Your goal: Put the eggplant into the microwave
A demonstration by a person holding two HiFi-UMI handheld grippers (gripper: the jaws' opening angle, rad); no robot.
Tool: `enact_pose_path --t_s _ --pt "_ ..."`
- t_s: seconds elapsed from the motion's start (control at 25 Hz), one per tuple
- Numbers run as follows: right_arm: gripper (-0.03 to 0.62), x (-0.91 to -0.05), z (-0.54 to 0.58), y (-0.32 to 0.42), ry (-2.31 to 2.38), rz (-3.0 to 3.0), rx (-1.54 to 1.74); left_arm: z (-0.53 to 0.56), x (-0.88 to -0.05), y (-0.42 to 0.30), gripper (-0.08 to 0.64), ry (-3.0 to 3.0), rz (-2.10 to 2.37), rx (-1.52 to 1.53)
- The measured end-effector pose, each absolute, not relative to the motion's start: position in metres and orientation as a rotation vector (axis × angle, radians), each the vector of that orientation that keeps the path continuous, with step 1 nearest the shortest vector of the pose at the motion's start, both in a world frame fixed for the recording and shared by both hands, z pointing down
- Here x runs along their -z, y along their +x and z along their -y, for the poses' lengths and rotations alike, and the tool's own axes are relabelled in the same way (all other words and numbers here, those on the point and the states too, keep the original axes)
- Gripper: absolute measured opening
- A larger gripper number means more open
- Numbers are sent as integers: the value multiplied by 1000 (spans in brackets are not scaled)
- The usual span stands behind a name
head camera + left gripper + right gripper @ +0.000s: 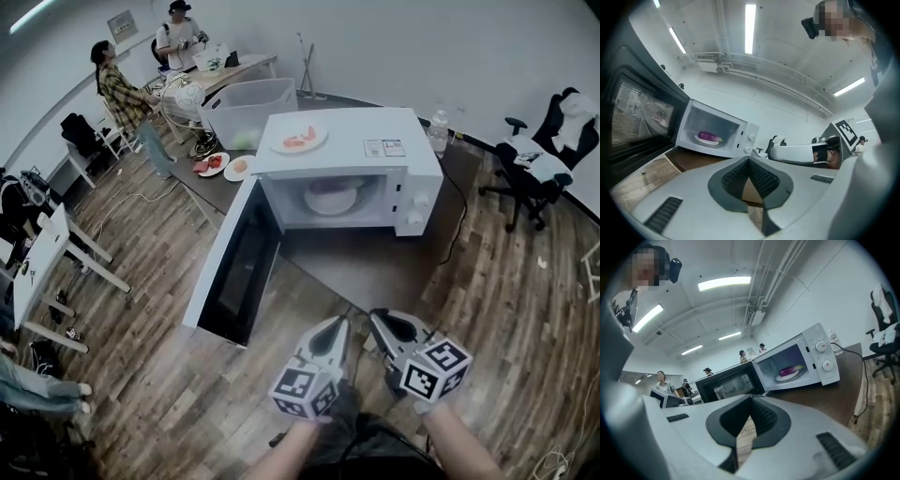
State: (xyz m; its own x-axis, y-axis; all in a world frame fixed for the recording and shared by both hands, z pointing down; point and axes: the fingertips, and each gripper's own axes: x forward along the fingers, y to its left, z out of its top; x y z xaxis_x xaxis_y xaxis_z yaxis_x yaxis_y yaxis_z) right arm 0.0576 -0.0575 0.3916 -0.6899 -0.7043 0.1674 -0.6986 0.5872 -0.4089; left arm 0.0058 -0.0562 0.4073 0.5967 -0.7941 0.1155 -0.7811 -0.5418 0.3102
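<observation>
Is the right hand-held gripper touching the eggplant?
Apart. The right gripper view shows the eggplant on its plate inside the microwave, well beyond the shut right hand-held gripper.

In the head view we see only part of the eggplant (328, 190), because the roof of the microwave (375, 141) hides its upper side. We cannot tell what the food on the plate (298, 139) atop the microwave is, nor read the label (384, 147) beside it. The bottom edge cuts off the forearms (281, 459), and the left edge leaves only the legs of a person (37, 392). In the left gripper view the microwave door (642, 117) runs off the left edge. In the right gripper view the microwave hides most of a bottle (833, 337), and the right edge cuts the chair (886, 341).
</observation>
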Motion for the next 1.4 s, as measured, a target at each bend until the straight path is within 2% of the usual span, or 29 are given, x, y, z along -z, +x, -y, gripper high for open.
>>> enact_pose_path --t_s 0.84,1.4 --pt "2 -373 -39 55 -1180 -2869 670 -42 -383 11 0 2517 1263 36" --pt "2 -373 -40 60 -1206 -2846 686 -40 -373 10 0 2539 1228 30"
